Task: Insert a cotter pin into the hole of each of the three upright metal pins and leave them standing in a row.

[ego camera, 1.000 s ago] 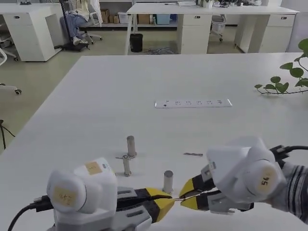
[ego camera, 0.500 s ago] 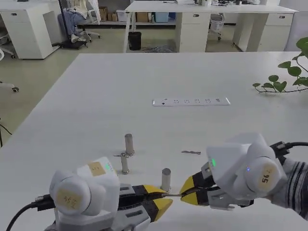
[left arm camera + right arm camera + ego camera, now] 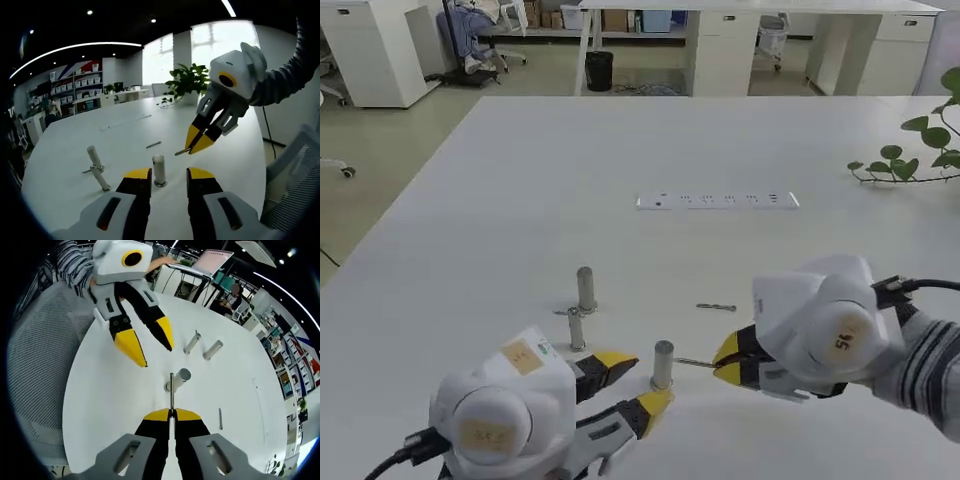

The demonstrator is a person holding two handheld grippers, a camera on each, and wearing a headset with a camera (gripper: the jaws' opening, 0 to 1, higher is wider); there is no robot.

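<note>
Three upright metal pins stand on the white table: a far one [image 3: 585,289], a middle one [image 3: 576,328] and a near one [image 3: 663,364]. My right gripper [image 3: 724,360] is shut on a thin cotter pin [image 3: 695,362], whose free tip points at the near pin's upper part [image 3: 178,380]. In the right gripper view the cotter pin [image 3: 171,387] reaches up from the right gripper [image 3: 171,413]. My left gripper [image 3: 638,380] is open, its jaws either side of the near pin [image 3: 159,169], not touching it. A spare cotter pin [image 3: 716,307] lies flat behind.
A white power strip [image 3: 718,201] lies across the middle of the table. Plant leaves [image 3: 910,160] hang over the far right edge. Desks, chairs and a bin stand beyond the table. A thin metal piece [image 3: 560,313] sticks out beside the two far pins.
My left gripper has opened; its jaws were shut next to the right gripper's tips. The right gripper has carried the cotter pin up level with the near pin's top. The head camera tilted.
</note>
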